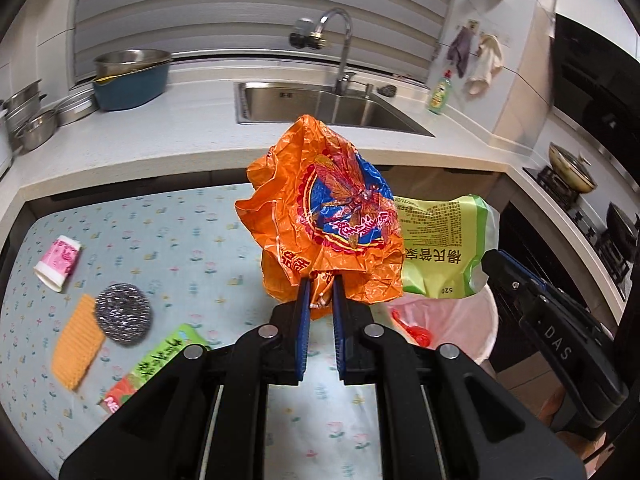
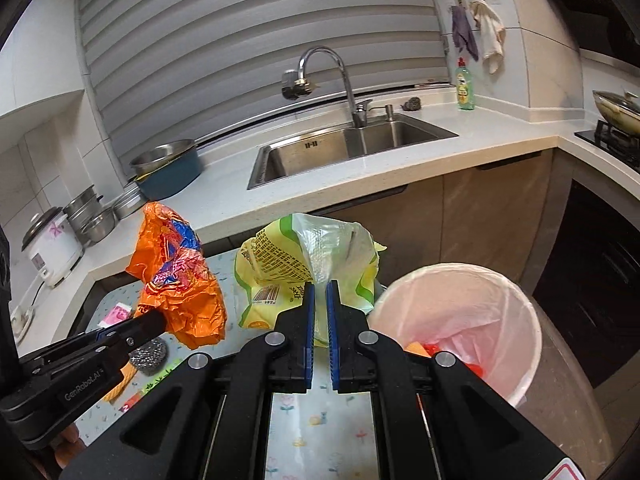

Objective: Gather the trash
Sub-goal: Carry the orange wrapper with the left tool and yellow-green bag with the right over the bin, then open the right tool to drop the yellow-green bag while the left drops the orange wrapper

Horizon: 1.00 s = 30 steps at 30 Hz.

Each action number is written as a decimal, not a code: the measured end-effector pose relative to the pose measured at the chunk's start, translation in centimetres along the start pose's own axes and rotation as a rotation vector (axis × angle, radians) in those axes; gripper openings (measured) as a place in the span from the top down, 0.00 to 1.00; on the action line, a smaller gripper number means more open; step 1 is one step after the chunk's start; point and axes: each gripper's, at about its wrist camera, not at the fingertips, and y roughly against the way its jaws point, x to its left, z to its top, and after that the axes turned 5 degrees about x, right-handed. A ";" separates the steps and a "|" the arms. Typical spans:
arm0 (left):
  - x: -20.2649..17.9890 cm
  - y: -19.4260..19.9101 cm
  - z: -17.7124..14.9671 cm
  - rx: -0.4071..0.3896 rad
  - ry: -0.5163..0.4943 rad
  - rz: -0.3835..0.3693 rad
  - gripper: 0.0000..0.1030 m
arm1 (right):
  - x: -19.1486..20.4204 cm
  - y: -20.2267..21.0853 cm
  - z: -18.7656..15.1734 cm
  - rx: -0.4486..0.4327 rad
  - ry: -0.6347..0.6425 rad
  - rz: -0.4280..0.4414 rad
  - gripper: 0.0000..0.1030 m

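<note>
Carrying both wrappers toward the lined bin (image 2: 460, 320), my left gripper (image 1: 320, 292) pinched the orange bag (image 1: 320, 208) above the table; my right gripper (image 2: 320, 300) pinched the green packet (image 2: 304, 264) beside the rim, needing release over it.

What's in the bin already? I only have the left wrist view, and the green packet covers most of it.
Observer: The right wrist view looks into the trash bin: red scraps and an orange piece lie at the bottom of its pink liner.
Operator: Is the right gripper really holding that packet?
Observer: Yes. The right gripper has its jaws nearly together on the clear torn edge of the green snack packet.
Operator: Is the packet over the bin?
Observer: Not from here. It hangs left of the rim, over the floral tablecloth.
</note>
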 end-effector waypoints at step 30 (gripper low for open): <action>-10.6 -5.5 -1.3 0.092 -0.121 -0.046 0.90 | -12.7 -0.3 -2.3 0.033 -0.121 -0.151 0.80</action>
